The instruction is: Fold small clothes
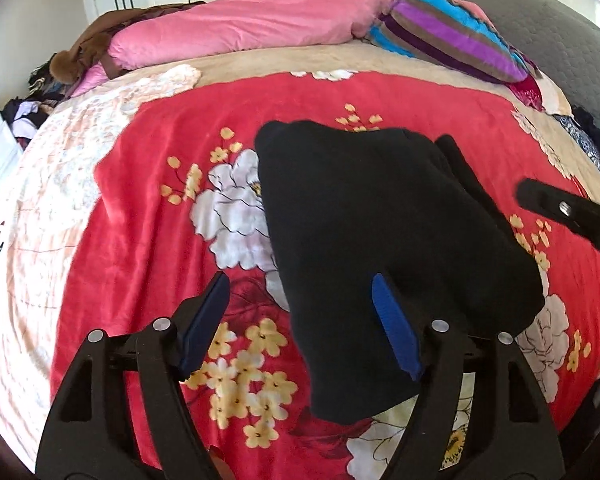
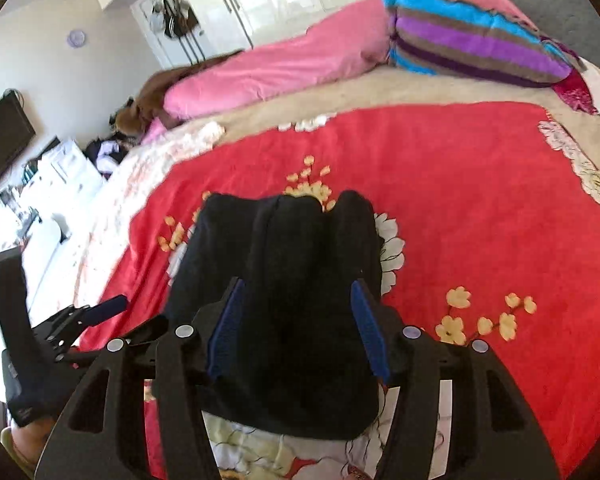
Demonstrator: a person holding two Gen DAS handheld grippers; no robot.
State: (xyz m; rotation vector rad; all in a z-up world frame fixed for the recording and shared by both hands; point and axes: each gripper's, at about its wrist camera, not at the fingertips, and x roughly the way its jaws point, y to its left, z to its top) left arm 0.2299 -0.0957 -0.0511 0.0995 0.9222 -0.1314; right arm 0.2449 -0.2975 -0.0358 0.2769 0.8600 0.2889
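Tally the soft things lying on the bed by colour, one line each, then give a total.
Black garment: 1
Pink duvet: 1
Striped blue, purple and brown pillow: 1
Brown fur-trimmed garment: 1
Red floral blanket underneath them: 1
Total: 5

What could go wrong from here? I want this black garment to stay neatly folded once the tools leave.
1. The right tool stands open right over the black garment; a pad could snag the cloth and pull the fold open.
2. The left tool straddles the garment's edge, so moving sideways might drag it.
3. The red floral blanket looks plush, so the fold may slump.
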